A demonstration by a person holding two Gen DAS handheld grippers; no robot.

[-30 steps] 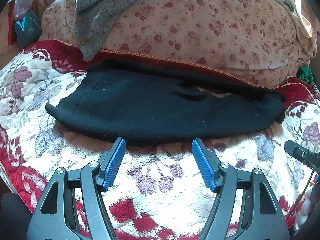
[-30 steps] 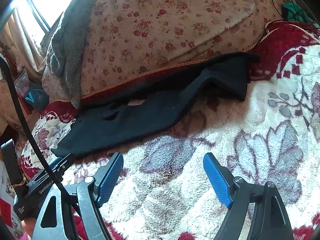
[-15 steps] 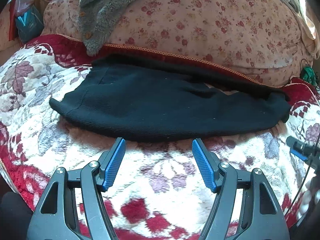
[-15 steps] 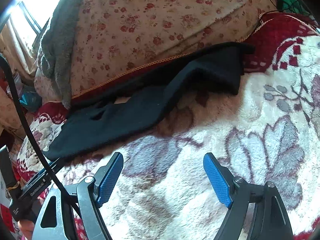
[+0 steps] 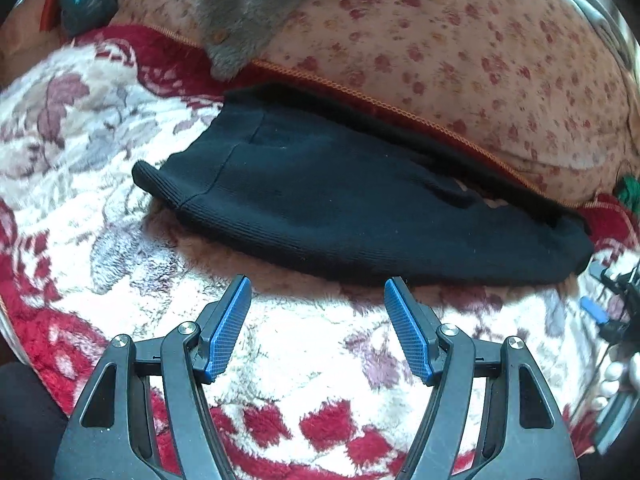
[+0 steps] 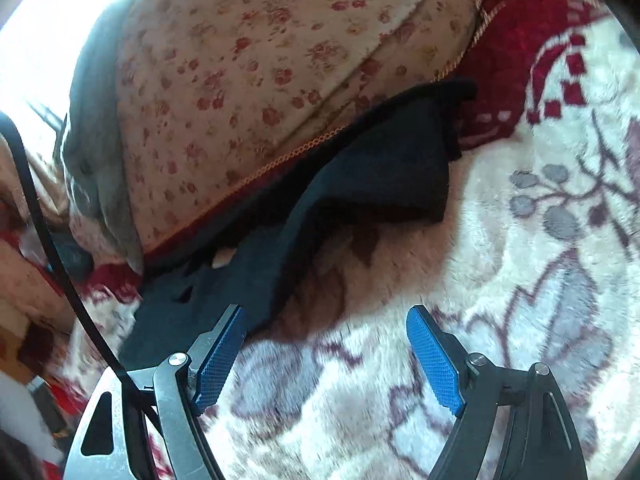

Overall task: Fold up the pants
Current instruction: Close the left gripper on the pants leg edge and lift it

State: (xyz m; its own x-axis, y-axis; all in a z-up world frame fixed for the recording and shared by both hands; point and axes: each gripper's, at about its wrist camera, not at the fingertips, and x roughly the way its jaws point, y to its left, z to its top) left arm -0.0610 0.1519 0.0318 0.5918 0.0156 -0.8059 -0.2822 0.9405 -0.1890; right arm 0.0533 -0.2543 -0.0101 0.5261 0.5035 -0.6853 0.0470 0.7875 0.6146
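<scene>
Black pants (image 5: 340,200) lie flat and long on a fluffy red-and-white floral blanket (image 5: 304,360), folded lengthwise against a floral cushion. In the right wrist view the pants (image 6: 360,184) run from lower left to a bunched end at the upper right. My left gripper (image 5: 318,292) is open and empty, its tips just short of the pants' near edge. My right gripper (image 6: 326,320) is open and empty, its left blue pad (image 6: 220,360) touching or just over the pants' edge. The right gripper also shows at the right edge of the left wrist view (image 5: 608,312).
A large floral cushion (image 5: 440,40) lies behind the pants, with a grey fleece garment (image 5: 256,12) draped over it. A blue bag (image 5: 80,0) sits at the far left. A black cable (image 6: 44,220) crosses the left of the right wrist view.
Both grippers have moved closer to the pants; the left has shifted right along them, the right has come in towards the pants' right end. Both stay open.
</scene>
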